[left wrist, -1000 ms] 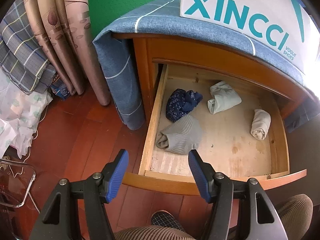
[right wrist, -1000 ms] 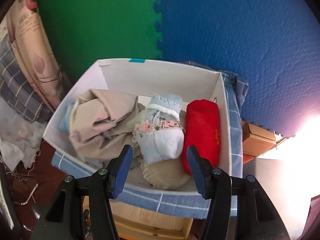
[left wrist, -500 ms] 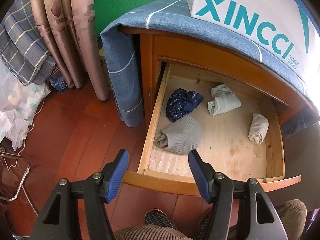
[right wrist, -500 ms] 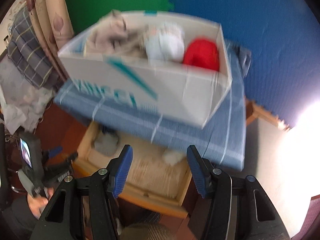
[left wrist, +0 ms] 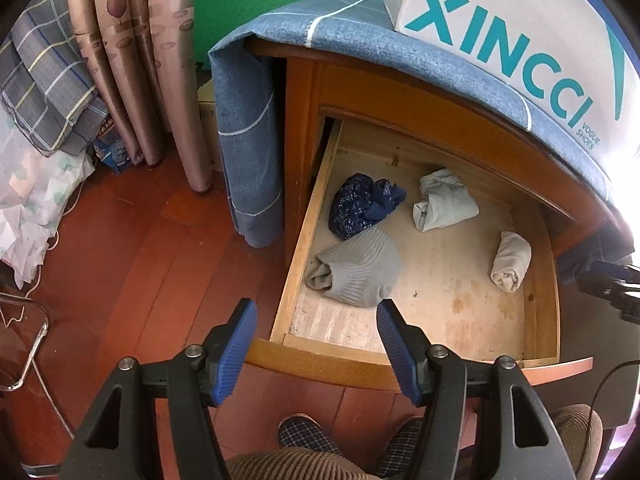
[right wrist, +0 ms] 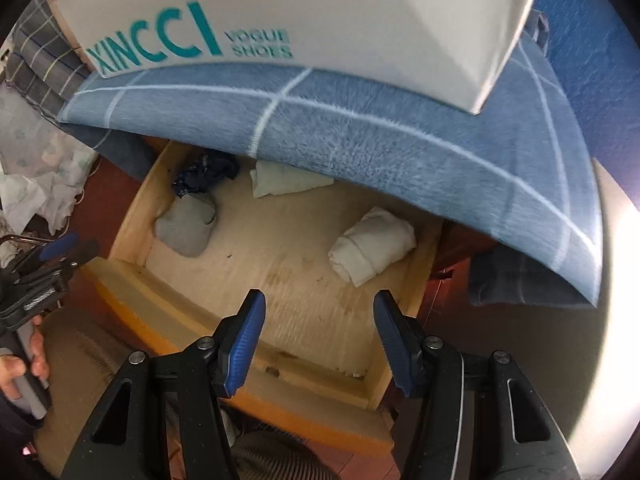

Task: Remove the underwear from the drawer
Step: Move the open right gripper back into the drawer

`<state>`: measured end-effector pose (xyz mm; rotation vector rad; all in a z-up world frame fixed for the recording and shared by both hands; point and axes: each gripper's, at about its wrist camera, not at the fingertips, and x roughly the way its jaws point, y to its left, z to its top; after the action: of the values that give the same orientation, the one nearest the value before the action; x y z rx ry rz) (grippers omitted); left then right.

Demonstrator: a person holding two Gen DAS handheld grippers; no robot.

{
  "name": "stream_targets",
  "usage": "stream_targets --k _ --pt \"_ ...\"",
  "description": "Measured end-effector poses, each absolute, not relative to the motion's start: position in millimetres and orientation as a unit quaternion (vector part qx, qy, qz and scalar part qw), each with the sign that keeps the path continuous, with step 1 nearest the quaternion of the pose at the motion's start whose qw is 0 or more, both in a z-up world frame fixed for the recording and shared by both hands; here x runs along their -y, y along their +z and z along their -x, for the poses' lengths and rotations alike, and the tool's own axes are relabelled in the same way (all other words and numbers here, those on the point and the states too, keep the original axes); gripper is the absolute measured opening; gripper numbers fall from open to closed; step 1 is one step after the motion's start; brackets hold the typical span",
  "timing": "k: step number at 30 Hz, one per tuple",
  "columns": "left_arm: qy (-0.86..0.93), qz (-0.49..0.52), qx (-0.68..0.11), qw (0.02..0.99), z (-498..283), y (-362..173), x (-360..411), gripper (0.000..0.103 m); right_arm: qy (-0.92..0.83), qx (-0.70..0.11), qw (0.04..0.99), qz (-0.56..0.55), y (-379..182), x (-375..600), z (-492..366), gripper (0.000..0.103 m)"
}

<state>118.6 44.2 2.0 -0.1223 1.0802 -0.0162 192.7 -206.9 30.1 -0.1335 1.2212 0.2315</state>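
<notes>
The wooden drawer (left wrist: 304, 220) (right wrist: 420, 280) stands pulled out. Inside lie several rolled underwear pieces: a dark blue patterned one (left wrist: 362, 204) (right wrist: 204, 172) at the back left, a grey one (left wrist: 358, 272) (right wrist: 186, 226) in front of it, a pale grey-green one (left wrist: 444, 200) (right wrist: 280, 182) at the back, and a cream roll (left wrist: 512, 262) (right wrist: 372, 246) at the right. My left gripper (left wrist: 314, 318) hangs open above the drawer's front left corner, holding nothing. My right gripper (right wrist: 318, 312) is open and empty over the drawer's front part, the cream roll just beyond its fingertips.
A white XINCCI shoe box (left wrist: 520, 40) (right wrist: 320, 12) stands on the blue checked cloth (left wrist: 360, 36) (right wrist: 380, 136) covering the cabinet top, which overhangs the drawer's back. Curtains (left wrist: 132, 60) and bedding lie at left on the red wooden floor (left wrist: 132, 260). The person's knees and slippers (left wrist: 308, 432) are below.
My right gripper has dropped from above the shoe box, past its front, down to the open drawer. The left gripper has stayed nearly still, rolling slightly.
</notes>
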Motion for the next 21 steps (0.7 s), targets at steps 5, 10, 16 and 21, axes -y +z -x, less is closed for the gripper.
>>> stream_targets --k 5,10,16,21 --pt "-0.008 0.063 -0.516 0.854 -119 0 -47 0.064 0.125 -0.580 0.797 0.114 3 195 -201 0.054" --pt "-0.009 0.076 -0.519 0.852 -119 -1 -52 0.064 0.143 -0.583 0.779 0.183 -17 179 -208 0.054" --pt "-0.010 0.079 -0.520 0.850 -120 -3 -53 0.064 0.137 -0.588 0.764 0.227 -43 170 -223 0.054" --pt "-0.011 0.082 -0.519 0.850 -120 -3 -53 0.064 0.124 -0.554 0.768 0.296 -56 161 -226 0.064"
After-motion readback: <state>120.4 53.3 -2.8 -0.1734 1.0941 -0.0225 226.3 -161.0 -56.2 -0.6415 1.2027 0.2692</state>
